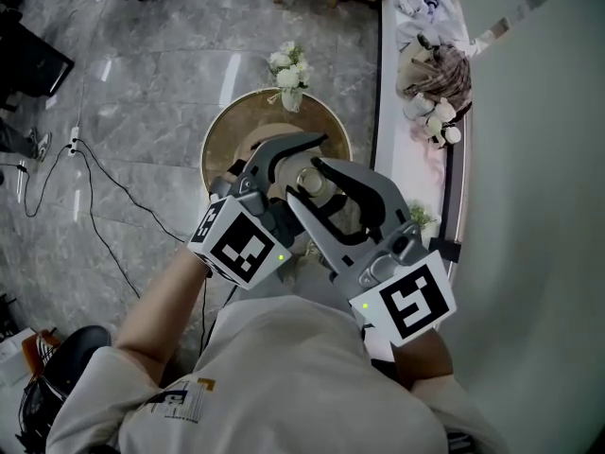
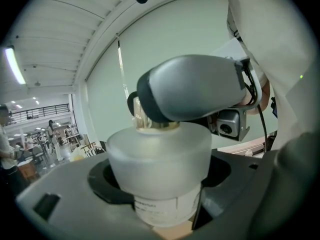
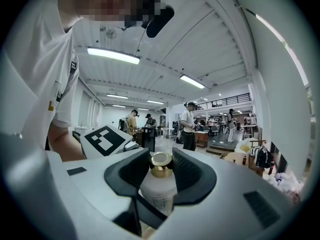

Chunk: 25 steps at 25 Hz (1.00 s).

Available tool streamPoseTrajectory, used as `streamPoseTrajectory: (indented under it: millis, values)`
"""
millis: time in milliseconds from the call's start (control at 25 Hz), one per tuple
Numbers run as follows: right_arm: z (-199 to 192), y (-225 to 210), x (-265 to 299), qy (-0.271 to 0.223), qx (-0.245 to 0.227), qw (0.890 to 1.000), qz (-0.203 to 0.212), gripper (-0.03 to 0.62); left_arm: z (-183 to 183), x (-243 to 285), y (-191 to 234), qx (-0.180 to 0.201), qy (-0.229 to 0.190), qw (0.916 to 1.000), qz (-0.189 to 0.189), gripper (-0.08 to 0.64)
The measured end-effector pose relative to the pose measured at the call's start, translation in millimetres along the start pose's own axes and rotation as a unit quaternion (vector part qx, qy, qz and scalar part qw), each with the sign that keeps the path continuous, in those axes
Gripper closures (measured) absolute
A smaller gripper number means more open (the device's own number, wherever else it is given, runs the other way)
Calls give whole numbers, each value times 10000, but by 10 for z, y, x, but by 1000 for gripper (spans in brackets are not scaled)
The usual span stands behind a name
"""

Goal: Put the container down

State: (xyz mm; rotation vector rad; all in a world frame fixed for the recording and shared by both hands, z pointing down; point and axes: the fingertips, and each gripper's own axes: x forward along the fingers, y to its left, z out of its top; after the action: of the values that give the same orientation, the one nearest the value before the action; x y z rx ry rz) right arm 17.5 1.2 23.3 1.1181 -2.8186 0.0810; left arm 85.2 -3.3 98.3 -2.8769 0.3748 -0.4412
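Observation:
A frosted white container [image 1: 319,182] with a gold cap [image 3: 161,165] hangs in the air above a round wooden table [image 1: 230,130]. In the left gripper view its wide body [image 2: 159,156] fills the space between the jaws, and my left gripper [image 2: 160,186] is shut on it. My right gripper [image 3: 161,170] comes in from the other side, its dark pads closed around the gold cap. Seen from the head view, the left gripper [image 1: 286,170] and right gripper [image 1: 306,180] cross over the container and hide most of it.
A small bunch of white flowers [image 1: 288,72] stands at the table's far edge. A long white ledge [image 1: 402,149] on the right carries bags and soft toys [image 1: 433,74]. Cables [image 1: 95,173] run over the grey stone floor. People stand far off in the hall [image 3: 190,126].

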Motion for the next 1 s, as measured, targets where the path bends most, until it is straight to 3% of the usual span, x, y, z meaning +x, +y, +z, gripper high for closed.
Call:
streamPoseTrajectory:
  millis: [160, 320, 640, 1000]
  values:
    - [-158, -79, 74, 19, -26, 10000, 46, 454, -137, 92, 76, 86, -191, 9997, 110, 212]
    - [-436, -146, 156, 129, -49, 9999, 61, 454, -418, 200, 88, 97, -87, 9998, 166, 212]
    - [-962, -213, 414, 384, -63, 9992, 80, 454, -930, 314, 134, -327, -342, 9987, 187, 212]
    - [-1617, -107, 578, 651, 180, 9975, 196, 454, -1593, 340, -8, -368, -181, 9989, 247, 212]
